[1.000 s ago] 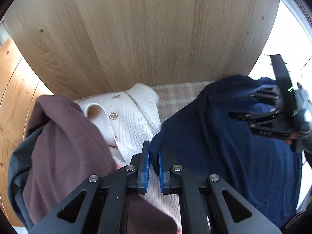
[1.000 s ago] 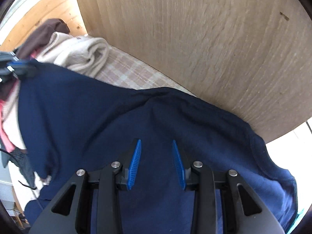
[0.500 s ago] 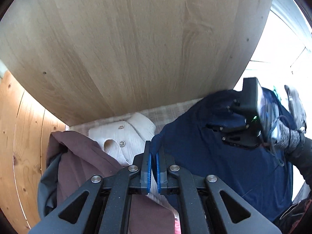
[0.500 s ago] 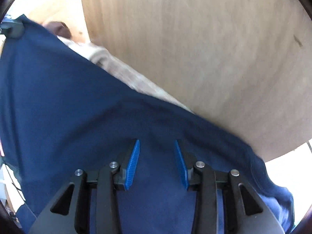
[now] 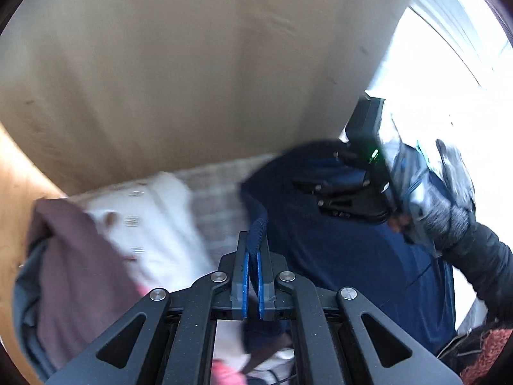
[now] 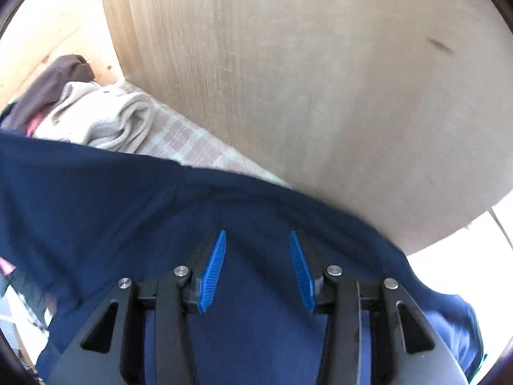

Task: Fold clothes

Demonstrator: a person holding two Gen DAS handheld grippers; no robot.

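Since half a second ago the left tool (image 5: 252,258) has swung slightly, smearing its view with motion blur, and stays pinched on a ribbed hem of the navy sweatshirt (image 5: 346,250). Across from it the right tool (image 5: 323,176) has drifted nearer, a gloved hand (image 5: 449,205) gripping its handle.

In the right wrist view the right tool (image 6: 258,264) hangs with its blue pads (image 6: 213,269) spread wide over the navy sweatshirt (image 6: 128,199), nothing between them. Whether the pads touch the cloth cannot be told.

That sweatshirt lies spread over the plaid bed cover (image 6: 189,138), its lower part cut off by the frame edge in both views. Beside it, toward the bed's far left corner, sits a cream cardigan (image 5: 150,215) with buttons too blurred to count, and a heap of maroon cloth (image 5: 77,276) half covering something grey. A scrap of pink (image 5: 224,373) peeks out beneath the left tool. Behind the bed stands a wooden panel (image 6: 320,80).
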